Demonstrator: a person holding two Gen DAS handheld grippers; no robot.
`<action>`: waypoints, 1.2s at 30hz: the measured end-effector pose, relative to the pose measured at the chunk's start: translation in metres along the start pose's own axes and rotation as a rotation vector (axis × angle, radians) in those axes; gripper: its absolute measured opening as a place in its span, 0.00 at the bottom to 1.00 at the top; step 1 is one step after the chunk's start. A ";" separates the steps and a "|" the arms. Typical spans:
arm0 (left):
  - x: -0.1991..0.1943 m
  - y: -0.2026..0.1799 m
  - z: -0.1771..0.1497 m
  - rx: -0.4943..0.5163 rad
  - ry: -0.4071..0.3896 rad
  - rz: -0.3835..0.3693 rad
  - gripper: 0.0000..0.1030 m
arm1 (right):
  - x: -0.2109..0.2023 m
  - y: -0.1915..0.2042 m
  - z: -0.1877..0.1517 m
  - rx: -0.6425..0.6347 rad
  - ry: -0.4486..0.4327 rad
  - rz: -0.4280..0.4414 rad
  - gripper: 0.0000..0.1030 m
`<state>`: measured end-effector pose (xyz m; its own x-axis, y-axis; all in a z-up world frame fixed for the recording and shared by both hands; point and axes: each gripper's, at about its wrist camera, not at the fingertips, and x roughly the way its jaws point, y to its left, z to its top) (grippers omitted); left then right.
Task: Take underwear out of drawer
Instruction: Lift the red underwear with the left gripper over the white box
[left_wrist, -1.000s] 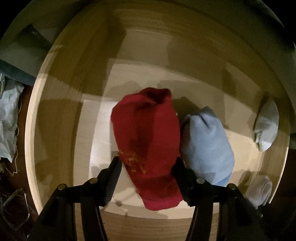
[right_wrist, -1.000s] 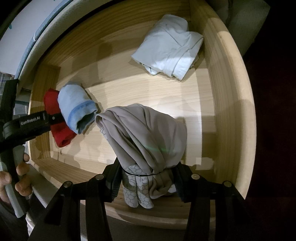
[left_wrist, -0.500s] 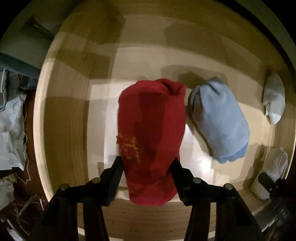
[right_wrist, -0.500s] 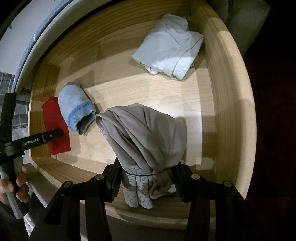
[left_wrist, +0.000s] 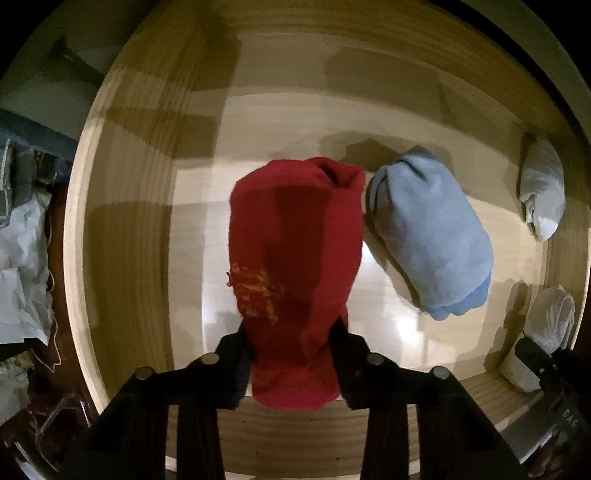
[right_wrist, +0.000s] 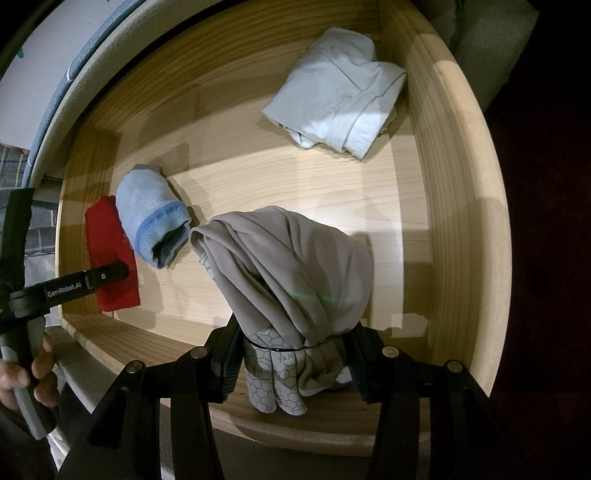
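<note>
Left gripper points straight down into the wooden drawer, its jaws closing with the red roll pinched between the pads. Just beside it on the drawer floor lies the blue roll. Right gripper is clamped on the grey bundle, and a white folded piece sits at the far corner.

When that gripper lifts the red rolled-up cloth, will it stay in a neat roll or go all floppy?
Probably floppy: the red rolled-up cloth is soft knit, already pinched narrower where the closing left gripper squeezes it. It looks light, so it should lift easily. The roll may loosen, since nothing visibly ties it.
</note>
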<state>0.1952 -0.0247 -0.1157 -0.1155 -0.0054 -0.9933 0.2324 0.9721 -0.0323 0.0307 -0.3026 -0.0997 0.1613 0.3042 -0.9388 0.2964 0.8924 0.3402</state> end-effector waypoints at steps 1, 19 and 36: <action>-0.002 0.001 -0.002 0.007 -0.006 0.009 0.33 | 0.000 0.000 0.000 0.000 0.000 -0.001 0.44; -0.033 -0.007 -0.042 0.023 -0.110 0.040 0.29 | 0.003 0.012 0.000 -0.013 -0.007 -0.057 0.44; -0.101 0.010 -0.058 0.053 -0.265 0.023 0.29 | 0.005 0.037 -0.001 -0.056 -0.046 -0.190 0.44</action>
<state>0.1528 -0.0008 -0.0095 0.1461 -0.0515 -0.9879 0.2834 0.9590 -0.0081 0.0418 -0.2681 -0.0918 0.1509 0.1144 -0.9819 0.2731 0.9498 0.1526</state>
